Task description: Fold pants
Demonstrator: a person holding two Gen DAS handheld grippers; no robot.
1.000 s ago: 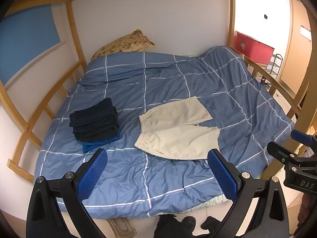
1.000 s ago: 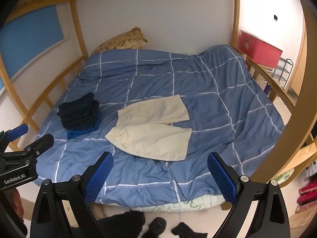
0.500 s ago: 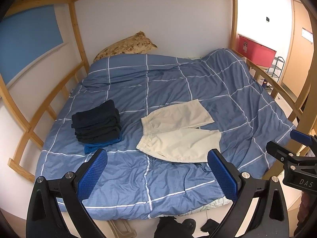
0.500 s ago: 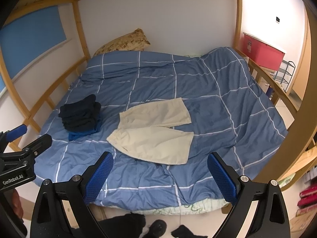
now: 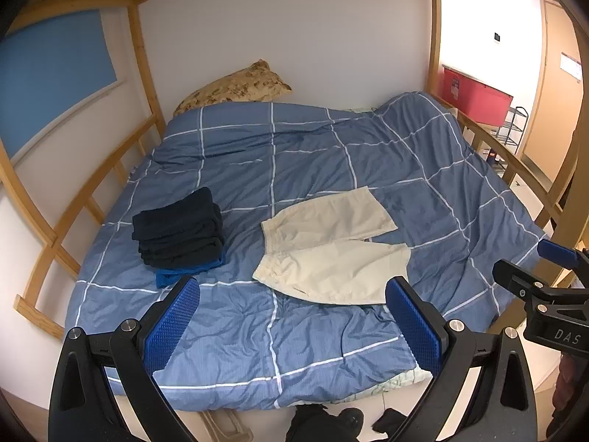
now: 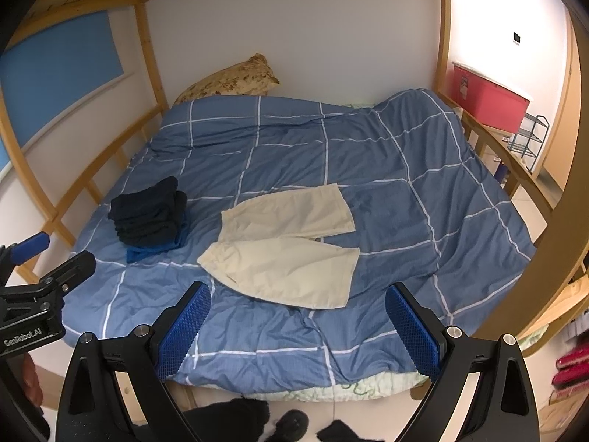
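Over the last second both cameras eased nearer the bed [image 5: 331, 147] – the approach was under way – while the left gripper [image 5: 292, 326] and right gripper [image 6: 298, 326] hung wide open and empty, and the shorts [image 5: 331, 246] lay flat, untouched, beside the stack [image 5: 180, 230].

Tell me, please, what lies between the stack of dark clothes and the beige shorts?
Only bare blue duvet separates the dark stack from the beige shorts; both wrist views show this.
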